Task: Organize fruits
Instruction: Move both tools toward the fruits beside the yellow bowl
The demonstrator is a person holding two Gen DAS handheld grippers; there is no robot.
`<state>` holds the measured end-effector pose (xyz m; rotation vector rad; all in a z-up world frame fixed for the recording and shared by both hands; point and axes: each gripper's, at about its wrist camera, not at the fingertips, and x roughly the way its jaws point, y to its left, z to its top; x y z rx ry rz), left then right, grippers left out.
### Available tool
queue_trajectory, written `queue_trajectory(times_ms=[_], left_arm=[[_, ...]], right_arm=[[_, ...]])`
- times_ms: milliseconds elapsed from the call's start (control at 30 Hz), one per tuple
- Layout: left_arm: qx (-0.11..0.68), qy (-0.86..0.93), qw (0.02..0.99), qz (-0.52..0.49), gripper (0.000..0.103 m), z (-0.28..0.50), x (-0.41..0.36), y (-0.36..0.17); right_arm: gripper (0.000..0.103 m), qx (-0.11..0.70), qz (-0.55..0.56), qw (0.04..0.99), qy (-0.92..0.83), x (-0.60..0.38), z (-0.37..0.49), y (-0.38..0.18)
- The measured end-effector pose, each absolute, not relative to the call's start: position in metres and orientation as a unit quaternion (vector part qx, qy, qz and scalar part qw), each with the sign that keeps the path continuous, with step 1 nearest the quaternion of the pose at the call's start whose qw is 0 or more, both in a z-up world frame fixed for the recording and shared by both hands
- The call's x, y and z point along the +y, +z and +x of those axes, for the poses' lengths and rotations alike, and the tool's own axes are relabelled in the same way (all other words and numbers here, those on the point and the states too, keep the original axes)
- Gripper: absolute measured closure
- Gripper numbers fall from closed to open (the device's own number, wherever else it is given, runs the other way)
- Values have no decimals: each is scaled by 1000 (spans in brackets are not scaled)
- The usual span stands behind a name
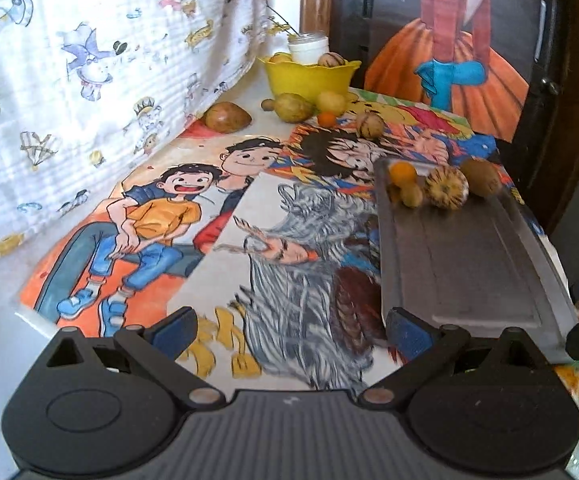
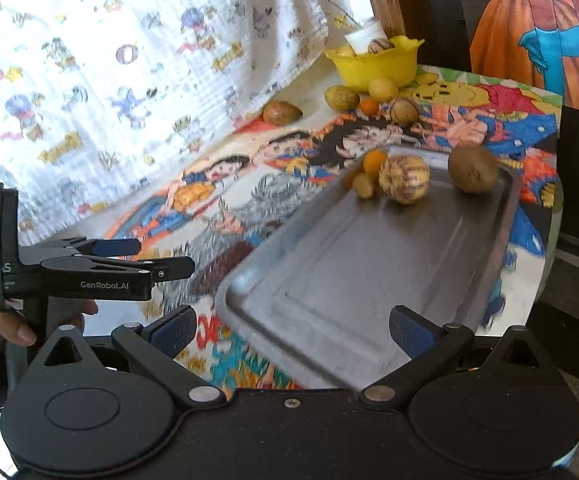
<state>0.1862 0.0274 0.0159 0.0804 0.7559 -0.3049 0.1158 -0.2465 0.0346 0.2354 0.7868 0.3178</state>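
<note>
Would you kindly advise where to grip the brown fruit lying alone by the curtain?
Grip the brown fruit across its plump middle, coming from above. It lies on its side, its pointed end toward the yellow bowl, and the curtain crowds the far side, probably leaving little room for a level approach.

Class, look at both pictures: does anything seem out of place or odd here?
Yes. Several fruits, such as the brown fruit and small orange, lie loose on the table, outside both the yellow bowl and the metal tray.
</note>
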Motion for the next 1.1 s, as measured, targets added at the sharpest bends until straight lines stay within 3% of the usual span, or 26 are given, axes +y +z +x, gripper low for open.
queue_trajectory(times_ms=[800, 1100], left_arm=[[326, -131, 936, 10, 0, 291, 17, 67], [309, -162, 937, 20, 0, 332, 8, 75]], right_arm=[[1, 258, 22, 956, 138, -289, 196, 123], [1, 259, 2, 956, 141, -274, 265, 98]])
